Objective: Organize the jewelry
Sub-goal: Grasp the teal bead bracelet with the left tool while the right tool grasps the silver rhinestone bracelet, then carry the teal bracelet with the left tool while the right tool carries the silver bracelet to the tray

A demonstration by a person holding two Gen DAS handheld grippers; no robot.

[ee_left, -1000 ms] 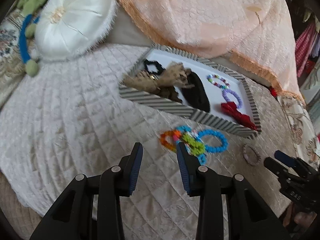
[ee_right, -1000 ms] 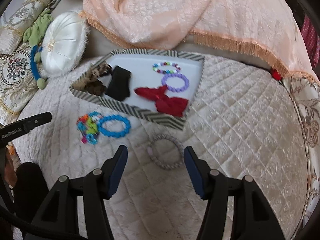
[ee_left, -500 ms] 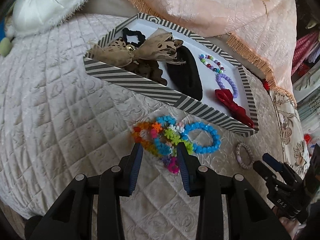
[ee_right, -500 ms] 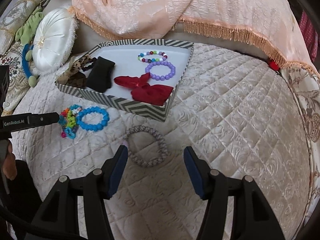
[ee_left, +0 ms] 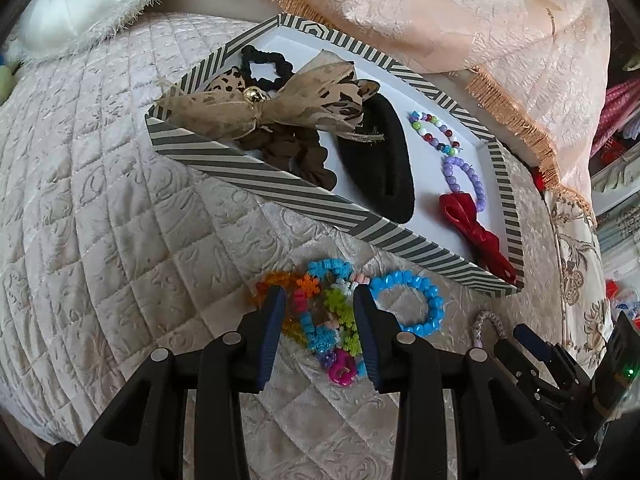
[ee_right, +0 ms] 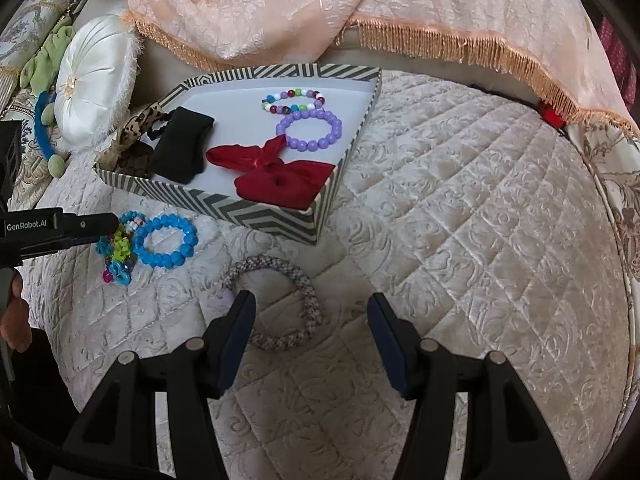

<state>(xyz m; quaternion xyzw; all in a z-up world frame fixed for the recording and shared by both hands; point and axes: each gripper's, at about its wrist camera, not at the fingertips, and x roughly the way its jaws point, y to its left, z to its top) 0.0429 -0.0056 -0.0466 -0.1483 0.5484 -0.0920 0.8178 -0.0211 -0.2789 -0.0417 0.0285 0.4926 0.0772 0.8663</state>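
A striped tray [ee_left: 280, 182] [ee_right: 224, 204] on the quilted bed holds bead bracelets, a red bow [ee_right: 276, 176], black bands and a leopard bow [ee_left: 280, 104]. In front of it lie a multicoloured bracelet [ee_left: 324, 312] [ee_right: 118, 252], a blue bead bracelet [ee_left: 416, 304] [ee_right: 166, 242] and a grey braided bracelet [ee_right: 276, 304] [ee_left: 486, 322]. My left gripper [ee_left: 320, 308] is open, its fingers on either side of the multicoloured bracelet. My right gripper [ee_right: 312, 312] is open just above the braided bracelet, whose right part lies between the fingers.
A white round cushion [ee_right: 94, 88] and a green and blue plush [ee_right: 44, 120] lie at the back left. A peach fringed blanket [ee_right: 360, 4] is draped behind the tray. The quilted bed edge [ee_right: 616, 240] curves down on the right.
Both grippers have moved forward and down. The left now straddles the multicoloured bracelet. The right has come closer over the braided bracelet. Nothing is gripped.
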